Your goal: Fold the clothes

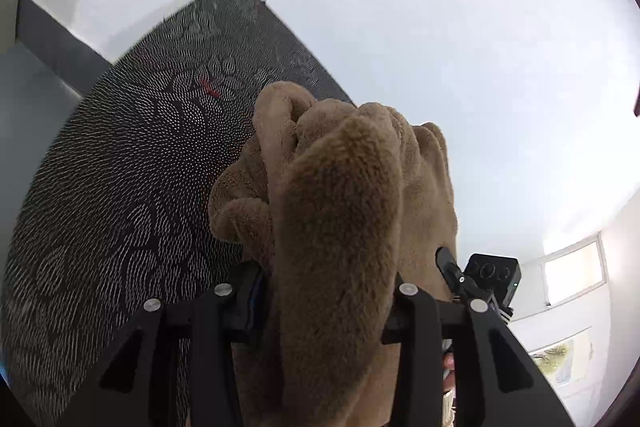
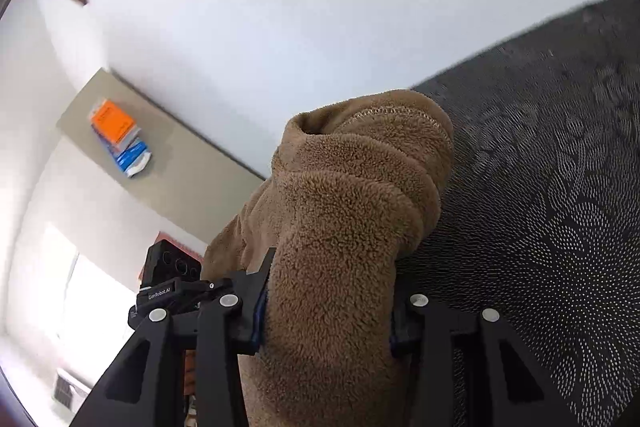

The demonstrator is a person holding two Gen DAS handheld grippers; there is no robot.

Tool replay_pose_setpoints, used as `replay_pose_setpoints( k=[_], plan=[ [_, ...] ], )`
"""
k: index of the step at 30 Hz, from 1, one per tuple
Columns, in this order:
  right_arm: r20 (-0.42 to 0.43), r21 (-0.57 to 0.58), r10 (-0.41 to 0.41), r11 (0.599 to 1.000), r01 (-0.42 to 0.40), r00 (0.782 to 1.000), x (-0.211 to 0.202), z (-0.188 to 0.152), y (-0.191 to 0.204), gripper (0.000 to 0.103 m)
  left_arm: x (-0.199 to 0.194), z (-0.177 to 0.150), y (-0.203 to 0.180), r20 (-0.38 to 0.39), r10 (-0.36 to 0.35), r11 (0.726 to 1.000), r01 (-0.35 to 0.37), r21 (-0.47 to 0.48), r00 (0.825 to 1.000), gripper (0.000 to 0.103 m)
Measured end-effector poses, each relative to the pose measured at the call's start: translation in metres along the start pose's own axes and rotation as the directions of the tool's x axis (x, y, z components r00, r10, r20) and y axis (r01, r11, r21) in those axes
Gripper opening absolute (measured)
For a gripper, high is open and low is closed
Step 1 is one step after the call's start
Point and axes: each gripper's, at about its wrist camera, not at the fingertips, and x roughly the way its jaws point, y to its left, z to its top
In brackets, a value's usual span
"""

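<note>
Over the dark patterned bedspread (image 1: 120, 187), left gripper (image 1: 328, 303) is clamped on a bunched brown fleece (image 1: 340, 207). Right gripper (image 2: 326, 315) grips it too, w/ fleece just above the bedspread.

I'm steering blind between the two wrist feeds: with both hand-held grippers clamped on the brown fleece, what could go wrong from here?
1. The left hand-held gripper and the right hand-held gripper each pinch a thick wad of the brown fleece; layers may slip out.
2. The fleece blocks both views, so the dark patterned surface is hard to judge.
</note>
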Motion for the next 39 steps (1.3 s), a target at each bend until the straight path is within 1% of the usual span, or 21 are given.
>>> replay_pose_setpoints(
  k=[3,5,7,9,12,15,17,20,26,28,35,37,39],
  plan=[
    [0.005,-0.047,0.040,0.998,-0.039,0.999,-0.010,-0.003,0.022,0.044,-0.026,-0.019,-0.007,0.049,0.010,1.000,-0.010,0.001,0.999,0.045],
    [0.001,-0.079,0.077,0.994,-0.076,0.997,-0.015,-0.007,0.039,0.044,-0.052,-0.032,-0.008,0.091,0.024,1.000,-0.024,-0.001,0.996,0.045],
    [-0.012,-0.113,0.105,0.988,-0.105,0.994,-0.018,-0.012,0.056,0.044,-0.084,-0.040,0.002,0.124,0.043,0.999,-0.043,-0.001,0.991,0.045],
    [-0.030,-0.141,0.129,0.981,-0.132,0.991,-0.019,-0.018,0.071,0.044,-0.112,-0.056,0.007,0.153,0.056,0.998,-0.055,-0.013,0.987,0.045],
    [-0.061,-0.173,0.165,0.970,-0.173,0.984,-0.031,-0.035,0.092,0.044,-0.138,-0.076,0.007,0.195,0.070,0.997,-0.065,-0.032,0.978,0.045],
    [-0.083,-0.197,0.184,0.960,-0.197,0.979,-0.023,-0.044,0.097,0.044,-0.164,-0.094,0.012,0.222,0.086,0.996,-0.077,-0.049,0.971,0.045],
    [-0.090,-0.204,0.192,0.957,-0.207,0.977,-0.026,-0.059,0.092,0.044,-0.163,-0.102,0.021,0.229,0.088,0.995,-0.076,-0.058,0.970,0.045],
    [-0.095,-0.205,0.195,0.956,-0.211,0.976,-0.035,-0.080,0.096,0.044,-0.167,-0.113,0.030,0.231,0.081,0.996,-0.070,-0.057,0.970,0.045],
    [-0.075,-0.216,0.168,0.959,-0.181,0.983,-0.065,-0.109,0.101,0.044,-0.166,-0.124,0.038,0.212,0.052,0.998,-0.045,-0.039,0.976,0.045],
    [-0.063,-0.213,0.158,0.962,-0.168,0.985,-0.070,-0.116,0.114,0.044,-0.165,-0.128,0.040,0.199,0.041,0.999,-0.035,-0.033,0.979,0.045],
    [-0.024,-0.176,0.127,0.976,-0.129,0.992,-0.087,-0.137,0.114,0.044,-0.158,-0.133,0.046,0.160,0.015,1.000,-0.013,-0.012,0.987,0.045],
    [-0.009,-0.165,0.114,0.980,-0.114,0.993,-0.084,-0.137,0.119,0.044,-0.156,-0.137,0.044,0.147,0.009,1.000,-0.009,-0.005,0.989,0.045],
    [0.006,-0.156,0.105,0.982,-0.103,0.994,-0.093,-0.140,0.115,0.044,-0.149,-0.137,0.042,0.131,0.002,1.000,-0.003,0.005,0.991,0.045]
  ],
)
